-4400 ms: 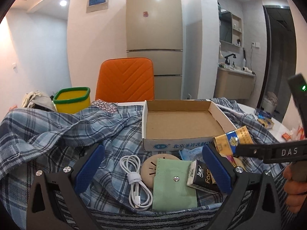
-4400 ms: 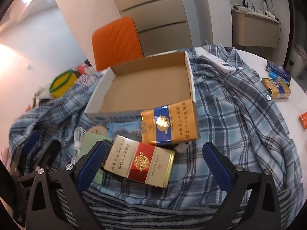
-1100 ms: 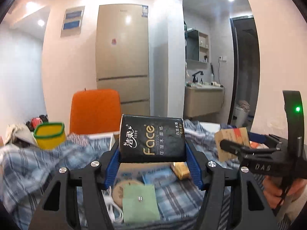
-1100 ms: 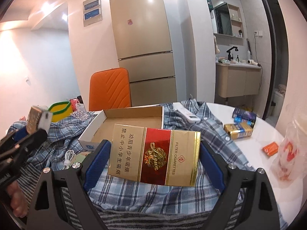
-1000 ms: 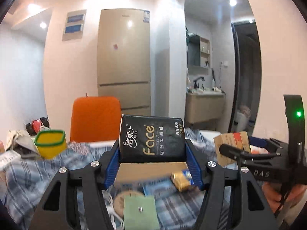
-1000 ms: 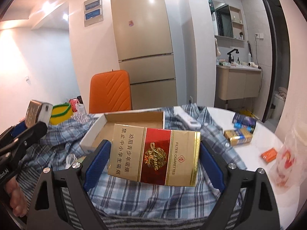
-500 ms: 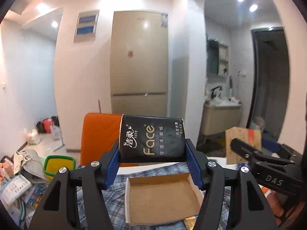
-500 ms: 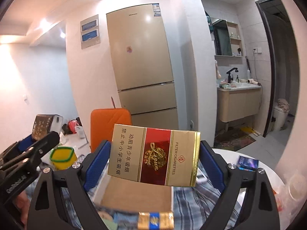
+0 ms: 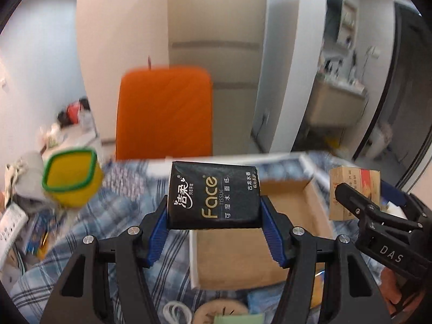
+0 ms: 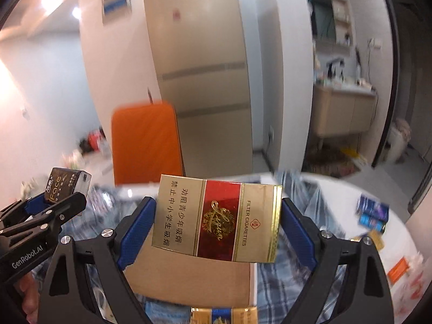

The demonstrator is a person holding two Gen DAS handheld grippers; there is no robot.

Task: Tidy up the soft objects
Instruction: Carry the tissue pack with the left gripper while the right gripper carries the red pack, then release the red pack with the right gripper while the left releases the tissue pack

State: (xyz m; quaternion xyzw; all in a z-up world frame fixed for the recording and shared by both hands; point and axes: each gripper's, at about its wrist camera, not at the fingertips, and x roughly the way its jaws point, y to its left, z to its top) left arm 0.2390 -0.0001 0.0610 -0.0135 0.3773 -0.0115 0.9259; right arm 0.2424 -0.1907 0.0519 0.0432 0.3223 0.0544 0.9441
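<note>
My left gripper is shut on a black "Face" tissue pack, held in the air above the cardboard box. My right gripper is shut on a gold and red cigarette carton, held above the same box. The carton also shows in the left wrist view, and the tissue pack shows in the right wrist view. The box is open and its floor is bare.
A blue plaid shirt covers the table. A yellow tub with a green rim stands at left, an orange chair behind. A gold and blue carton, a white cable and small packs lie around.
Both grippers closed on their items, lifted them off the shirt and tilted upward. Over the last half second both views have dipped back down toward the box.
</note>
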